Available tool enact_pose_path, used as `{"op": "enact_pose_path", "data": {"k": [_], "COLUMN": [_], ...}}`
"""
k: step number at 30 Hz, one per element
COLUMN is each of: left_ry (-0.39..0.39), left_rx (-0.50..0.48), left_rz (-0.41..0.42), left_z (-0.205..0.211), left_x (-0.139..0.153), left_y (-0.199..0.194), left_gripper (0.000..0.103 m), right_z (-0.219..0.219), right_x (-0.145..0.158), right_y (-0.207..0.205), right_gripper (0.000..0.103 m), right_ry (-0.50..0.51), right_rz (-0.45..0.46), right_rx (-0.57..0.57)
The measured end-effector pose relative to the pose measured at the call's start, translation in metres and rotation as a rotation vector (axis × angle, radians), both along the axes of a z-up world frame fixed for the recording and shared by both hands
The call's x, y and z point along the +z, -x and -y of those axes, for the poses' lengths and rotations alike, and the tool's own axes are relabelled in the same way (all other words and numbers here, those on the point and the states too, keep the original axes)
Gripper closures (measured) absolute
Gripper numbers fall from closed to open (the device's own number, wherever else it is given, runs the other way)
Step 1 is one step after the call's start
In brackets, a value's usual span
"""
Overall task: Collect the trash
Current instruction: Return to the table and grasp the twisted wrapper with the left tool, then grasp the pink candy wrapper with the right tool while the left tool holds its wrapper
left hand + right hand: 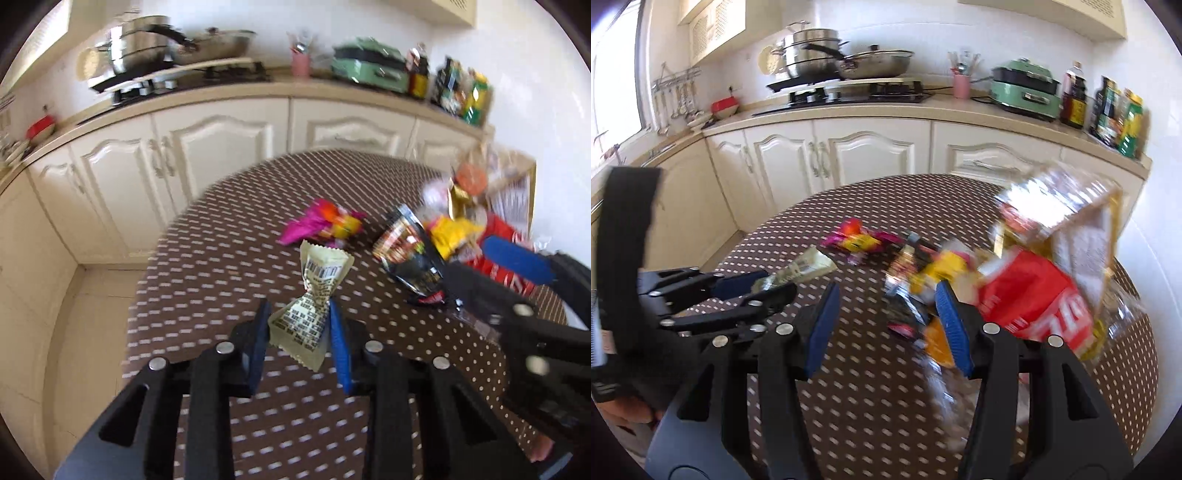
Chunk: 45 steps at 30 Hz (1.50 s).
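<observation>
A pale green wrapper (301,321) with barcode print is pinched at its twisted waist between the blue pads of my left gripper (299,308), a little above the brown dotted table (221,266). The right wrist view shows the same grip, left gripper (764,286) on the wrapper (805,267). My right gripper (888,310) stands open over the table (868,398), its right pad against a heap of litter: a black packet (905,266), a yellow wrapper (947,267) and a red packet (1034,299). A pink wrapper (860,240) lies alone further back.
A crinkled clear bag (1067,199) with a gold-edged label rises behind the red packet, blurred. Cream kitchen cabinets (871,151) and a counter with pots, a green cooker (1023,90) and bottles run behind the table. Tiled floor lies left of the table.
</observation>
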<state>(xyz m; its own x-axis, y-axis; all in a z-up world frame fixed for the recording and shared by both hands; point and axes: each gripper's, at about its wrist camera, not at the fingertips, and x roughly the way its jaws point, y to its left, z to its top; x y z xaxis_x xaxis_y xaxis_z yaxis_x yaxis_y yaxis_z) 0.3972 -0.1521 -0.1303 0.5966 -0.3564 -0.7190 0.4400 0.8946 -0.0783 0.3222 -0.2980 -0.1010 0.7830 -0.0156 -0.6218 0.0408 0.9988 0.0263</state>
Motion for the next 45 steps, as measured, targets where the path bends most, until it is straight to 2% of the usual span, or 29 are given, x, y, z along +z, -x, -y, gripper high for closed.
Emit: {"op": "enact_pose_path", "data": {"k": [6,14,15,17,18,19,26,31,35,38,42,45], "left_ry": [0.030,0.043,0.045,0.051,0.054,0.056,0.079,0.089,0.107,0.110,0.105,0.079], "left_rx": [0.103,0.162,0.164,0.169,0.168,0.168,0.184,0.196,0.223,0.253,0.321,0.389], "left_rz": [0.029,0.019,0.018,0.014,0.013,0.013,0.015,0.027,0.029,0.036,0.024,-0.008], "left_z": [-0.036,-0.066,-0.068,-0.074,-0.078,-0.080,-0.103,-0.123,-0.146,-0.170,-0.220,-0.264], "left_x": [0.010,0.000,-0.001,-0.003,-0.004,-0.004,-0.003,0.001,0.003,0.002,-0.009,-0.028], "left_y": [-0.013,-0.030,-0.031,-0.032,-0.032,-0.032,-0.021,-0.005,0.007,0.020,0.046,0.065], "left_gripper": [0.073,0.073,0.073,0.073,0.073,0.073,0.073,0.073,0.073,0.073,0.073,0.073], "right_z": [-0.035,-0.052,-0.055,-0.060,-0.061,-0.059,-0.048,-0.046,-0.079,-0.104,-0.166,-0.216], "right_x": [-0.001,-0.032,-0.037,-0.041,-0.042,-0.041,-0.041,-0.027,-0.006,0.002,0.002,-0.012], "right_y": [-0.049,-0.124,-0.131,-0.136,-0.137,-0.137,-0.132,-0.115,-0.086,-0.067,-0.035,-0.020], "right_gripper": [0.049,0.046,0.046,0.057,0.071,0.075,0.080,0.083,0.083,0.083,0.083,0.083], "right_ry": [0.054,0.116,0.169,0.225,0.252,0.261,0.241,0.128,0.134,0.054,-0.004,-0.058], "right_rz": [-0.038,-0.178,-0.186,-0.182,-0.179,-0.178,-0.165,-0.136,-0.070,-0.057,-0.036,-0.053], "right_rx": [0.069,0.084,0.074,0.075,0.055,0.041,0.011,0.006,0.069,0.141,0.289,0.391]}}
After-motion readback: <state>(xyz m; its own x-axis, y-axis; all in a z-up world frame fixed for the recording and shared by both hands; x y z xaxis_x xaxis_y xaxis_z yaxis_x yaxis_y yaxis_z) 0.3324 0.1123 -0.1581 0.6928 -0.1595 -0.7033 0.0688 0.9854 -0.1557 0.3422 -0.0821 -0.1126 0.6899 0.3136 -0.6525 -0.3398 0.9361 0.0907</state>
